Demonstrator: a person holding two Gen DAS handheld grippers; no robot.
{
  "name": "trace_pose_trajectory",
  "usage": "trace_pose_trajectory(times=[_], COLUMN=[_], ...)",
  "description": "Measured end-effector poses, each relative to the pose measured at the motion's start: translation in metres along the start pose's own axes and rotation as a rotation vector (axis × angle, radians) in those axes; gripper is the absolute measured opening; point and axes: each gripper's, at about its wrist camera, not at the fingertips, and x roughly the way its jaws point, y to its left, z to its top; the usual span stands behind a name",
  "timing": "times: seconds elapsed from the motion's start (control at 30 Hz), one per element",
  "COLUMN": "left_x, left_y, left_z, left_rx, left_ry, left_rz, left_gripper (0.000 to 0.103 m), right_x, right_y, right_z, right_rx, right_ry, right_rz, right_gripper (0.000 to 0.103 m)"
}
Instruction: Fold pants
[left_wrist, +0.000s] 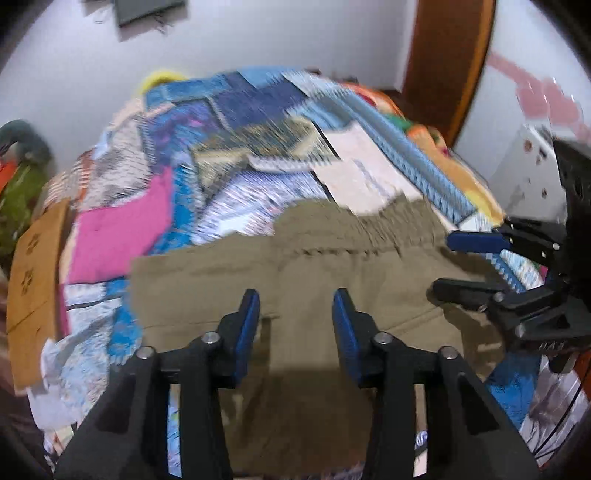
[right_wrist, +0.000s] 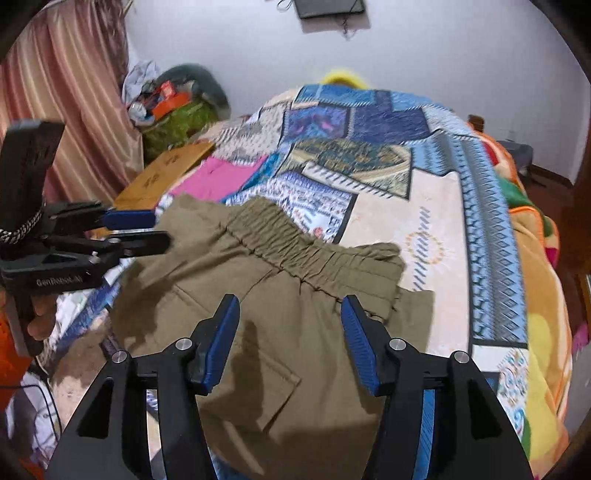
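- Count: 1 pants (right_wrist: 280, 295), 2 grippers, 1 quilt (right_wrist: 388, 155), 1 pink cloth (left_wrist: 118, 229), 1 board (right_wrist: 166, 173).
- Pants: olive woven cloth with a gathered elastic waistband (right_wrist: 291, 243) and a flat patch pocket (right_wrist: 266, 373); they lie on the quilt, near edge.
- Left gripper (left_wrist: 295, 325): jaws apart, nothing between the blue ribbed pads, over the pants.
- Right gripper (right_wrist: 290, 332): jaws apart, empty, above the pocket.
- Quilt: blue patchwork, prints in many patterns.
- Hard to read: left view motion-blurred; pants' legs cut off at the lower edge; pile (right_wrist: 173, 107) by the curtain (right_wrist: 62, 92) indistinct.
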Motion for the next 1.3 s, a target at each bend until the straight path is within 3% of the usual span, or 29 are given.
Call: trace_pose_trajectory(times=[0.1, 0.17, 0.33, 0.47, 0.6, 0.77, 1.03, 1.2, 1.3], left_x=[0.031, 0.034, 0.018, 0.001, -0.015, -0.037, -0.048, -0.023, -0.018], left_y=[-0.005, 0.0, 0.0, 0.003, 0.015, 0.033, 0.058, 0.069, 0.076], left_z=[-0.009, -0.016, -0.03, -0.043, -0.062, -0.082, -0.081, -0.088, -0.095], left_rx=[0.013, -0.012, -0.004, -0.011, -0.049, -0.143, -0.2, -0.231, -0.272], left_ry=[0.068, 0.047, 0.028, 0.024, 0.028, 0.024, 0.001, 0.059, 0.051], left_rz=[0.014, -0.007, -0.006, -0.016, -0.026, -0.077, 0.061, 0.082, 0.05], left_gripper=[0.037, 0.037, 0.037, 0.046, 0.057, 0.058, 0.058, 0.058, 0.059], right_x=[0.018, 0.025, 0.008, -0.01, -0.022, -0.03, -0.035, -0.011, 0.015], right_y=[0.0, 0.0, -0.003, -0.004, -0.004, -0.004, 0.005, 0.018, 0.025], right_z=[-0.007, -0.018, -0.034, -0.049, -0.058, -0.063, -0.02, 0.021, 0.043], right_rx=[-0.033, -0.044, -0.008, 0.031, 0.04, 0.04, -0.011, -0.084, -0.131], right_ry=[0.08, 0.104, 0.091, 0.081, 0.082, 0.095, 0.021, -0.023, -0.003], right_rz=[-0.001, -0.006, 0.014, 0.026, 0.019, 0.005, 0.013, 0.019, 0.03], right_gripper=[0.053, 0.053, 0.053, 0.053, 0.053, 0.053, 0.054, 0.059, 0.06])
